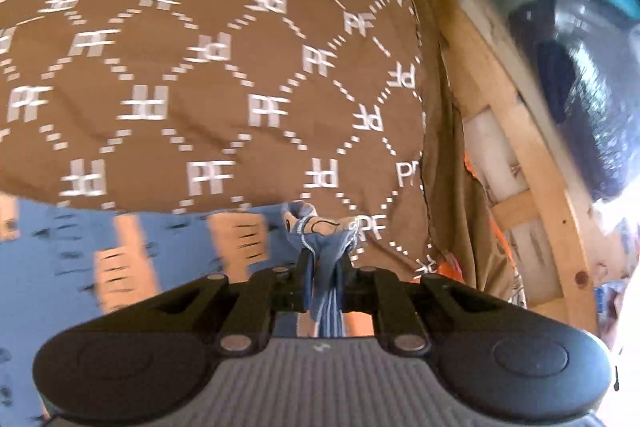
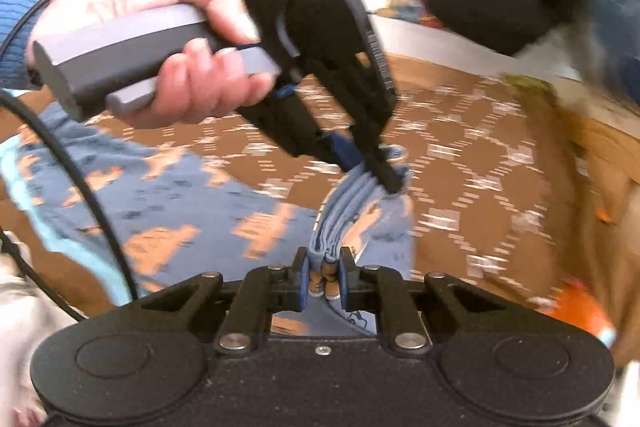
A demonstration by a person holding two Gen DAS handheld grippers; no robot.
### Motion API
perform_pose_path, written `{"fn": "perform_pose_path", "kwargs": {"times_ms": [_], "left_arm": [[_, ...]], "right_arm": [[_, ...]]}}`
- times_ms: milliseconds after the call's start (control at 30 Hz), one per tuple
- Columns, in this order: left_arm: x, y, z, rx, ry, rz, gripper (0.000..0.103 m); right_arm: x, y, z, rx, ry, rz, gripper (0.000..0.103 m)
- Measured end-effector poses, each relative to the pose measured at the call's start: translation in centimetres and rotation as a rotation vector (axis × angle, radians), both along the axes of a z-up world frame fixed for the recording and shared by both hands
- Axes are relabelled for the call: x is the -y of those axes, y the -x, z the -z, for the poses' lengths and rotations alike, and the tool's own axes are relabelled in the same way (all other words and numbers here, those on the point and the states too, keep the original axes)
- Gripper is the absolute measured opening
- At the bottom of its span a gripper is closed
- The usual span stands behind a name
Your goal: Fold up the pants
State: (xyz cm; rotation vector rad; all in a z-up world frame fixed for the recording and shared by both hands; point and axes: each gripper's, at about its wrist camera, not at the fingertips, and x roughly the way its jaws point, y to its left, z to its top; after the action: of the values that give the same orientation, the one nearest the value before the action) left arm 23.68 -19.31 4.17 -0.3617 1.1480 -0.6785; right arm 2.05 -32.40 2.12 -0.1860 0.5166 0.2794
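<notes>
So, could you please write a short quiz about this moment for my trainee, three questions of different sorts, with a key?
1. True or false: the left gripper and the right gripper both have their jaws closed on the blue patterned pants.
2. Which surface lies under the pants? A) a brown bedspread with white PF letters B) a bare wooden floor C) a glass table
3. Fill in: in the right wrist view, a hand holds the left gripper by its grey ____.

Key: 1 true. 2 A, the brown bedspread. 3 handle.
</notes>
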Motion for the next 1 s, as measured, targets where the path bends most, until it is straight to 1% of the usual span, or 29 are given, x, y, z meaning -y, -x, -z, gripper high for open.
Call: {"fn": "perform_pose_path", "kwargs": {"times_ms": [100, 167, 233, 333, 400, 467, 500, 533, 567, 600, 633, 700, 833, 900, 967, 1000], "left_arm": [[-4.0, 0.5, 0.4, 0.02, 0.002, -0.031, 0.012], [-6.3, 0.5, 1.3, 0.012, 0.002, -0.066, 0.012], [-8.8, 0.7, 2.3, 0.016, -0.01, -0.082, 0.012], [-10.9, 0.7, 4.1, 0.019, -0.03, -0.097, 0.012], [-12.0, 0.8, 5.4, 0.003, -0.02, -0.108, 0.012], [-12.9, 0.9, 6.5, -0.004, -0.01, -0.118, 0.014], [-13.4, 0.9, 6.9, -0.004, -0.004, -0.126, 0.018], [-14.1, 1.0, 7.2, -0.004, 0.002, -0.135, 0.028], [-14.3, 1.0, 7.4, -0.009, 0.007, -0.146, 0.034], [-14.6, 1.0, 7.6, -0.015, 0.018, -0.155, 0.037], [-14.8, 1.0, 7.7, -0.021, 0.034, -0.162, 0.039], [-15.0, 1.1, 7.9, -0.025, 0.051, -0.169, 0.041], [-15.0, 1.3, 7.9, -0.007, 0.042, -0.159, 0.047], [-14.8, 1.4, 7.9, -0.003, 0.036, -0.159, 0.049], [-14.5, 1.4, 7.8, -0.005, 0.034, -0.163, 0.052], [-14.4, 1.4, 7.8, -0.005, 0.033, -0.163, 0.055]], "right_arm": [[-3.1, -0.4, -0.1, -0.019, -0.006, -0.057, 0.015], [-4.8, -1.0, 0.2, -0.049, -0.01, -0.086, 0.015], [-6.5, -1.6, 0.7, -0.099, -0.022, -0.098, 0.015], [-8.8, -2.4, 1.8, -0.177, -0.064, -0.097, 0.015], [-10.2, -2.4, 2.5, -0.204, -0.056, -0.096, 0.015], [-11.3, -2.2, 3.4, -0.218, -0.027, -0.1, 0.019], [-11.4, -2.0, 3.6, -0.212, -0.017, -0.105, 0.021], [-11.4, -2.0, 3.7, -0.207, -0.014, -0.108, 0.023], [-11.4, -1.9, 3.6, -0.204, -0.016, -0.108, 0.024], [-11.4, -1.8, 3.6, -0.2, -0.02, -0.105, 0.026], [-11.1, -1.9, 3.5, -0.197, -0.021, -0.102, 0.029], [-11.1, -1.7, 3.8, -0.185, -0.014, -0.1, 0.031], [-11.0, -1.2, 4.1, -0.162, -0.014, -0.095, 0.034], [-10.9, -1.2, 4.2, -0.158, -0.016, -0.093, 0.039], [-10.8, -1.2, 4.2, -0.162, -0.028, -0.088, 0.048], [-10.7, -1.2, 4.2, -0.162, -0.036, -0.085, 0.051]]}}
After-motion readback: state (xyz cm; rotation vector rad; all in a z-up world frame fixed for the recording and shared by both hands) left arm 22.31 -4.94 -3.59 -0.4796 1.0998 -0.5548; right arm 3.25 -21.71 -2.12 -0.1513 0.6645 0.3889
